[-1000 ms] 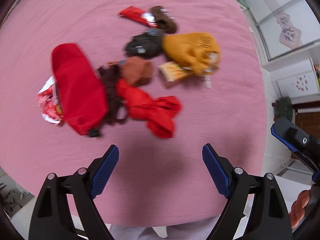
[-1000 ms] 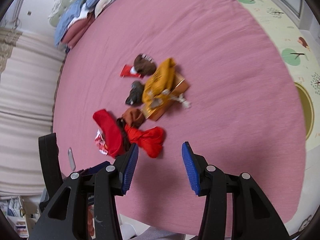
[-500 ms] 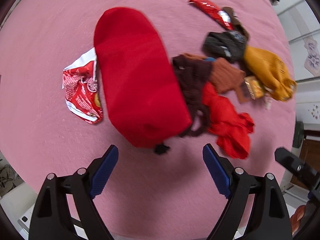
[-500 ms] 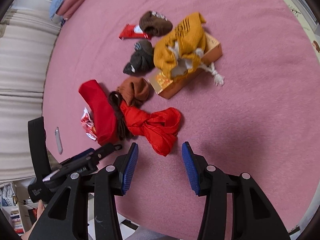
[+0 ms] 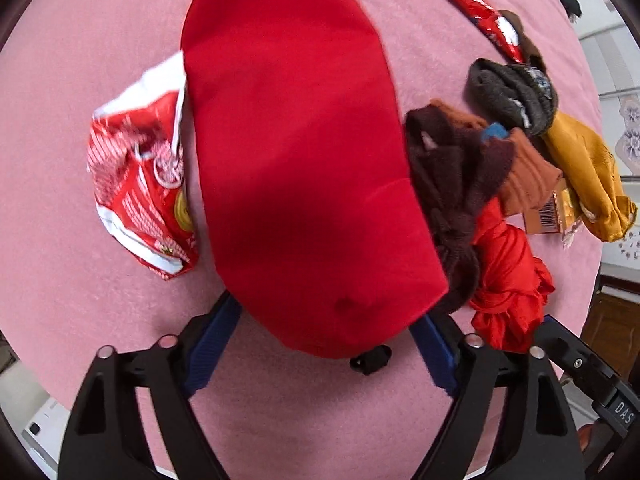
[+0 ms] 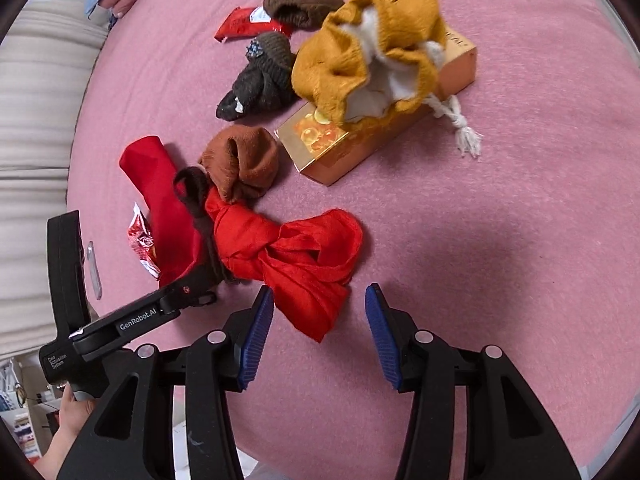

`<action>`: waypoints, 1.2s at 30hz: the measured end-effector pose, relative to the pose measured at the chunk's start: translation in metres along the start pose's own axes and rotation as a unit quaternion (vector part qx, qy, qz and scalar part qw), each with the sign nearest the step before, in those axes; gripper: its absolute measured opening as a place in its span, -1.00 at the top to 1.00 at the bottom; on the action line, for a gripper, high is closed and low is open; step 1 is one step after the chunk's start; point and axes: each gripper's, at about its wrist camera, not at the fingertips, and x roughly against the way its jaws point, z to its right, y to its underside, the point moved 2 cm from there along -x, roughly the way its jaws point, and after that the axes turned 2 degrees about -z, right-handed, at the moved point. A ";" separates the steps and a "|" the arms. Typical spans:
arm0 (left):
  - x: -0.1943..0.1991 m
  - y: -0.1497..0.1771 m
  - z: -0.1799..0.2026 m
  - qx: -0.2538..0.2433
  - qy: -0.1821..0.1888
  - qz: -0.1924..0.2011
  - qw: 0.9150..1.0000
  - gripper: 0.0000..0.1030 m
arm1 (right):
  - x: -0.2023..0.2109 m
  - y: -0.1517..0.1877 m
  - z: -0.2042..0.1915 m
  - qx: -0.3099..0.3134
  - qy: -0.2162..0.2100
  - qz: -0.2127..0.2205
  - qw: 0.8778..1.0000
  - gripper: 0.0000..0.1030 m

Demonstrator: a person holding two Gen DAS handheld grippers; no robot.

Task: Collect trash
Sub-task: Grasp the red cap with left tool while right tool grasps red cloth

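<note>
**Left wrist view: closing over the red cloth, wrapper beside it**

Left wrist: my left gripper (image 5: 324, 344) has its jaws closing around the near end of the red cloth (image 5: 296, 152); pads not yet pressing. The trash, a red snack wrapper (image 5: 144, 184), lies on the bed (image 5: 80, 40), partly tucked under that cloth. Lift the cloth clear first, I judge. My right gripper (image 6: 320, 336) hangs part-open and empty above the red scarf (image 6: 296, 256).
</note>
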 end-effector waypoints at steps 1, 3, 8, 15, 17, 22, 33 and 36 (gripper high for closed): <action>0.000 0.000 -0.001 0.004 0.003 0.003 1.000 -0.54 | -0.002 -0.001 0.000 0.000 0.001 0.000 1.000 0.05; -0.002 -0.003 -0.005 0.009 0.007 0.004 1.000 -0.46 | -0.006 -0.003 0.001 -0.003 0.005 -0.001 1.000 0.01; 0.003 -0.007 -0.013 0.024 0.024 0.003 0.999 0.04 | -0.016 -0.007 0.003 -0.012 0.013 -0.001 1.000 0.01; 0.019 -0.007 -0.034 0.048 0.062 0.014 0.997 0.30 | -0.023 -0.011 -0.006 -0.006 0.016 0.002 1.000 0.66; 0.025 -0.001 -0.037 0.048 0.066 0.019 0.996 0.35 | -0.022 -0.010 -0.012 0.007 0.015 0.005 1.000 0.86; 0.044 0.014 -0.044 0.051 0.081 0.023 0.995 0.41 | -0.012 -0.007 -0.022 0.026 0.025 0.016 0.999 0.90; 0.100 0.066 -0.028 0.019 0.090 0.039 0.995 0.41 | 0.041 0.018 -0.024 0.027 -0.004 0.037 0.999 0.90; 0.110 0.076 -0.009 0.010 0.096 0.040 0.995 0.42 | 0.058 0.026 -0.022 0.029 -0.012 0.046 0.998 0.90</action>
